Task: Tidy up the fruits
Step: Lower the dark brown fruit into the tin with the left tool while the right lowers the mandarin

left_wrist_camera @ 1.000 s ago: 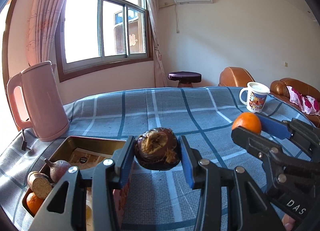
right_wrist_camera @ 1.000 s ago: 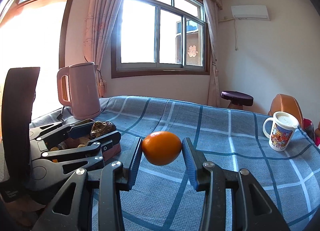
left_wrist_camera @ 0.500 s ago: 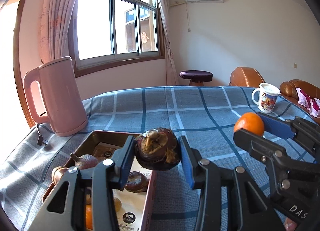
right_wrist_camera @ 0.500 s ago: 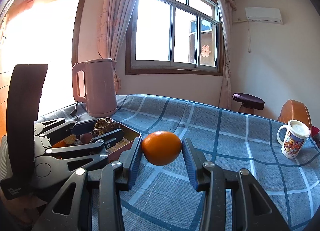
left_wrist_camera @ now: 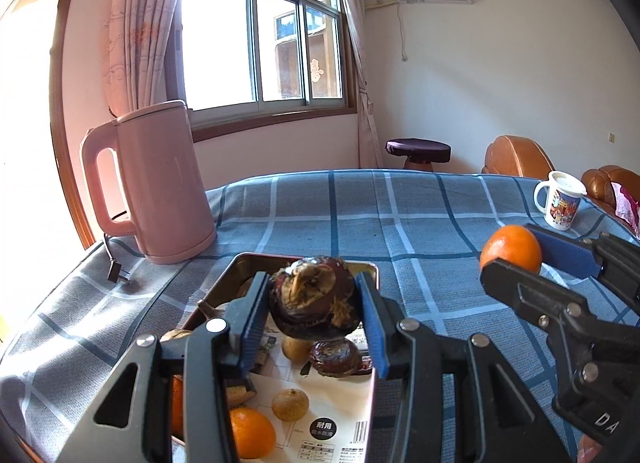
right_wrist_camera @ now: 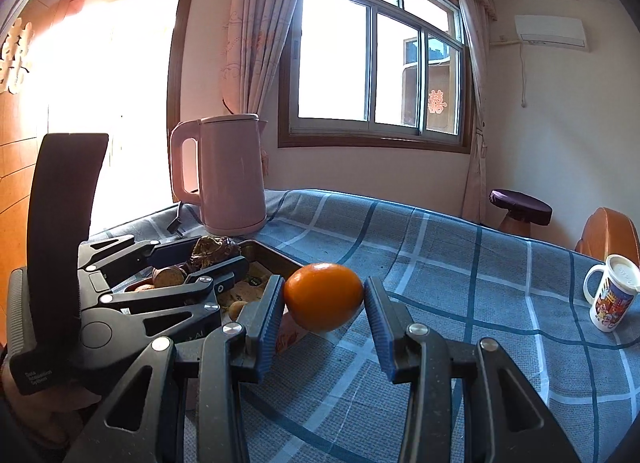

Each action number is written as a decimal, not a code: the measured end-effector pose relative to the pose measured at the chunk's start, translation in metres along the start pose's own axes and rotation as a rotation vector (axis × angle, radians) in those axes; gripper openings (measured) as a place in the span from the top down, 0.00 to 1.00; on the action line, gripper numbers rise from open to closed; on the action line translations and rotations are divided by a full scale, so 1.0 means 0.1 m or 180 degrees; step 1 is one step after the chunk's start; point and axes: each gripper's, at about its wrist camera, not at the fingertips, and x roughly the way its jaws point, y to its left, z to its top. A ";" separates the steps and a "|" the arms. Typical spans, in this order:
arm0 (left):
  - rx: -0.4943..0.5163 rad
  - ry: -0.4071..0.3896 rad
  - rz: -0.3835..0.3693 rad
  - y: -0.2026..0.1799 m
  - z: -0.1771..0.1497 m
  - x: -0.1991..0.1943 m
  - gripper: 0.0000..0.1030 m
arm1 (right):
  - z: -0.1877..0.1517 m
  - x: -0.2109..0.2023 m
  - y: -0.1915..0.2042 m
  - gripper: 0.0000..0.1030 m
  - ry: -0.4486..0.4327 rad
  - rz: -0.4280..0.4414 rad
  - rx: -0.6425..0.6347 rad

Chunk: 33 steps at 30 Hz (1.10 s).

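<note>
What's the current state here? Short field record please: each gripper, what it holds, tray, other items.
left gripper: jaws shut on dark brown fruit, held above the tray
right gripper: jaws shut on orange, over the tablecloth, right of the tray
tray: metal, already holds an orange, small tan fruits, dark fruits
kettle: pink, behind the tray
mug: far right of the table
tablecloth: blue plaid

Pink kettle and lidded mug on checked tablecloth
</note>
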 end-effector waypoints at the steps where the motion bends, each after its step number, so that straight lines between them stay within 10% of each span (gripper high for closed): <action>1: -0.0007 0.0007 0.0018 0.03 -0.01 0.00 0.56 | 0.01 0.02 0.03 0.58 0.0005 0.0014 -0.0017; 33: -0.0150 0.0177 0.0419 0.74 -0.11 0.02 0.56 | 0.10 0.47 0.58 0.58 0.0169 0.0376 -0.0244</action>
